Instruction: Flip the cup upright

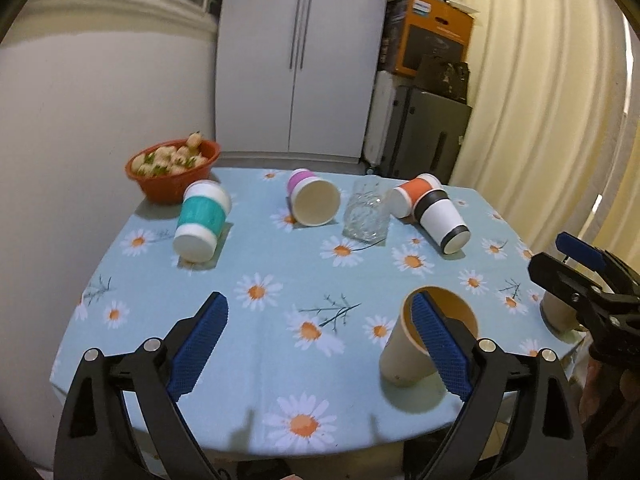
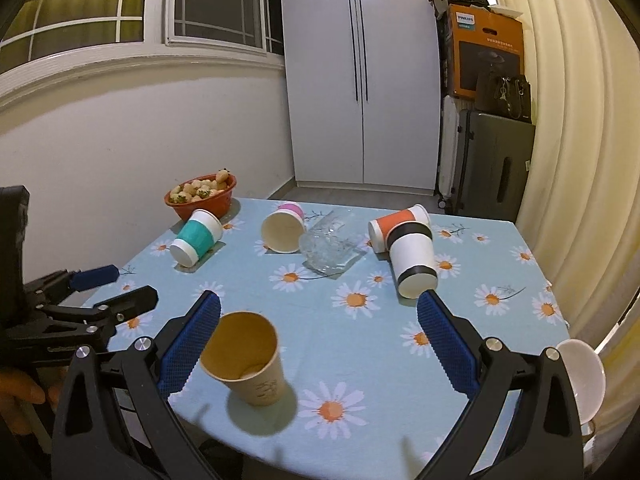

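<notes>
A tan paper cup (image 1: 416, 354) (image 2: 250, 358) stands upright near the table's front edge. Farther back lie a teal-banded cup (image 1: 202, 220) (image 2: 196, 238), a pink-banded cup (image 1: 314, 202) (image 2: 284, 226), a clear glass (image 1: 366, 212) (image 2: 332, 244), an orange-banded cup (image 1: 412, 196) (image 2: 396, 222) and a black-banded cup (image 1: 444, 220) (image 2: 412, 262), all on their sides. My left gripper (image 1: 320, 344) is open and empty, left of the tan cup. My right gripper (image 2: 320, 344) is open and empty, the tan cup by its left finger.
An orange bowl of fruit (image 1: 172, 168) (image 2: 202, 196) sits at the back left corner of the daisy tablecloth (image 1: 280, 300). A white dish (image 2: 582, 380) shows at the right edge. A fridge, suitcases and curtain stand behind.
</notes>
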{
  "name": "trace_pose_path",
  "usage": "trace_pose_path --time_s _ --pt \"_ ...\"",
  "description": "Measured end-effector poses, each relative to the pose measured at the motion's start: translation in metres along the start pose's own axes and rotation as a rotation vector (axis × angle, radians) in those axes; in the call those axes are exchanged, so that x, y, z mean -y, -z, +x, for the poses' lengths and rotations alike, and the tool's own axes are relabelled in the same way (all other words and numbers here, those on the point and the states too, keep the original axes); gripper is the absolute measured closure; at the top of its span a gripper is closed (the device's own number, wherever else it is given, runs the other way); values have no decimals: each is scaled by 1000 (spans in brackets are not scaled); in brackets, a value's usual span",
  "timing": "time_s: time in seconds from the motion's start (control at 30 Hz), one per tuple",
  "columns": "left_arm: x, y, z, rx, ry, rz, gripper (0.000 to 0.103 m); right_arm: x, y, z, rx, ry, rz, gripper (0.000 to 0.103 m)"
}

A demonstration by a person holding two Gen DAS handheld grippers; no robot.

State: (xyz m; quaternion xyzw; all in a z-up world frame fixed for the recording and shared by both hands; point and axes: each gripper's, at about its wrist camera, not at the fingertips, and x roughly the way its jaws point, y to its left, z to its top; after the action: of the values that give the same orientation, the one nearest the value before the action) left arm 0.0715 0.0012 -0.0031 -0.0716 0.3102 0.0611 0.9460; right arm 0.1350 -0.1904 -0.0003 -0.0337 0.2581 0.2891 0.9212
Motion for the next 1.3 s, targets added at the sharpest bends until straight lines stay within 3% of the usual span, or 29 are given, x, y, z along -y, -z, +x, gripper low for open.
trace_pose_path --time_s 0.6,1.3 --pt "5 9 14 -35 -3 29 7 14 12 19 -84 -16 60 5" --pt "0 15 5 -11 -1 10 7 11 23 3 -70 8 44 5"
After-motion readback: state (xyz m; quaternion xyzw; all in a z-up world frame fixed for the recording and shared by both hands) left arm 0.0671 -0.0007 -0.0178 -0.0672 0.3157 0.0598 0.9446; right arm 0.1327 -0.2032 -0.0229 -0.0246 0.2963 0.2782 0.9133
